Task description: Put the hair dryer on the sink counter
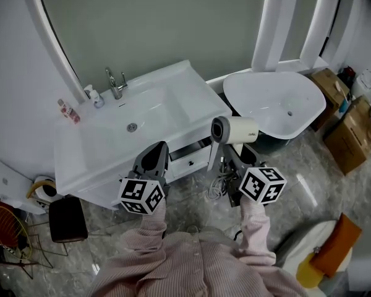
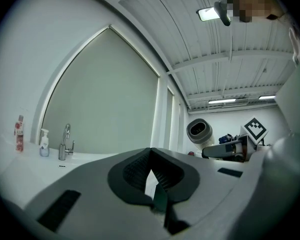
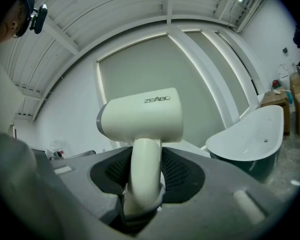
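Pinching the hair dryer by its smooth cream handle, the right gripper holds it upright at centre frame, just right of the glossy white sink counter. Ribbed dark jaws of the left gripper press together, empty.

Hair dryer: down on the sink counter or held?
Held. The right gripper clamps the handle of the hair dryer, body upright above the jaws; head view shows it off the sink counter.

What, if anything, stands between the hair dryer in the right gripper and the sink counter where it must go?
Nothing visible does. The right gripper holds the hair dryer by its handle off the right end of the sink counter, whose flat part lies bare. The shut left gripper hovers at the counter's front edge, aside.
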A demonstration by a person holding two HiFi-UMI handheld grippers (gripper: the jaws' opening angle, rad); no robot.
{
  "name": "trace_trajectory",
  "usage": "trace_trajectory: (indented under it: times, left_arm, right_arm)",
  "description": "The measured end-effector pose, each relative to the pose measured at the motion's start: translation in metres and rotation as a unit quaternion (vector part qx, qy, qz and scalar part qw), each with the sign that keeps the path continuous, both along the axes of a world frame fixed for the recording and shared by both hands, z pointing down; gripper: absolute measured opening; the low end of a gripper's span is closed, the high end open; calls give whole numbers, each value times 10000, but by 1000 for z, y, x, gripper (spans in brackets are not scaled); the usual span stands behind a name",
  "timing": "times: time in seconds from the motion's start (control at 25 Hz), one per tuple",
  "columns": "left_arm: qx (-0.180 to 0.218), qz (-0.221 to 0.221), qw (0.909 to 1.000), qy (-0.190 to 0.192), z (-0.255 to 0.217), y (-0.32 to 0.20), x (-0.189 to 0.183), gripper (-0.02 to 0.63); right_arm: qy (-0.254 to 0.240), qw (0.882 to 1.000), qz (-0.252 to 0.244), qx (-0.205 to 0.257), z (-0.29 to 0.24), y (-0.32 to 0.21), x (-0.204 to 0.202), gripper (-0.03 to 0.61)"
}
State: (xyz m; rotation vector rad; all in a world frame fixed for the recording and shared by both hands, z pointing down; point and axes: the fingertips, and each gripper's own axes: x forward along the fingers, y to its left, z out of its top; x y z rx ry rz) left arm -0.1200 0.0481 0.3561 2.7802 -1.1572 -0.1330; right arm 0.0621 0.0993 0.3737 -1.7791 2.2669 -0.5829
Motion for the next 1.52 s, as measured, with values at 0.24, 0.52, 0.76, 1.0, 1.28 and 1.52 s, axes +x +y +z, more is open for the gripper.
trace_trajectory:
  times: [0.24, 0.52, 0.76, 1.0, 1.28, 1.52]
  left_arm:
    - [-95, 8, 10000, -18, 6, -22, 0, -3]
    - [-228, -33, 9997, -11, 18, -55, 5, -3]
    - [-298, -139, 9995, -37, 25, -104, 14, -3]
    - [-417, -329, 9986, 17, 30, -155, 27, -3]
    - [-604, -475, 9970, 66, 33, -218, 45, -3]
    - [-802, -517, 9954, 85, 44, -258, 65, -3]
  right_arm:
    - [-104, 9999, 76, -58, 4, -22, 3, 161]
    - [-155, 9998, 44, -146, 13, -60, 10, 161]
    - [-202, 9996, -72, -201, 19, -117, 20, 161]
    - [-190, 9990, -284, -284, 22, -175, 33, 161]
    - [-134, 9976, -526, -419, 21, -246, 47, 161]
    - [-143, 9959, -676, -584, 31, -292, 61, 161]
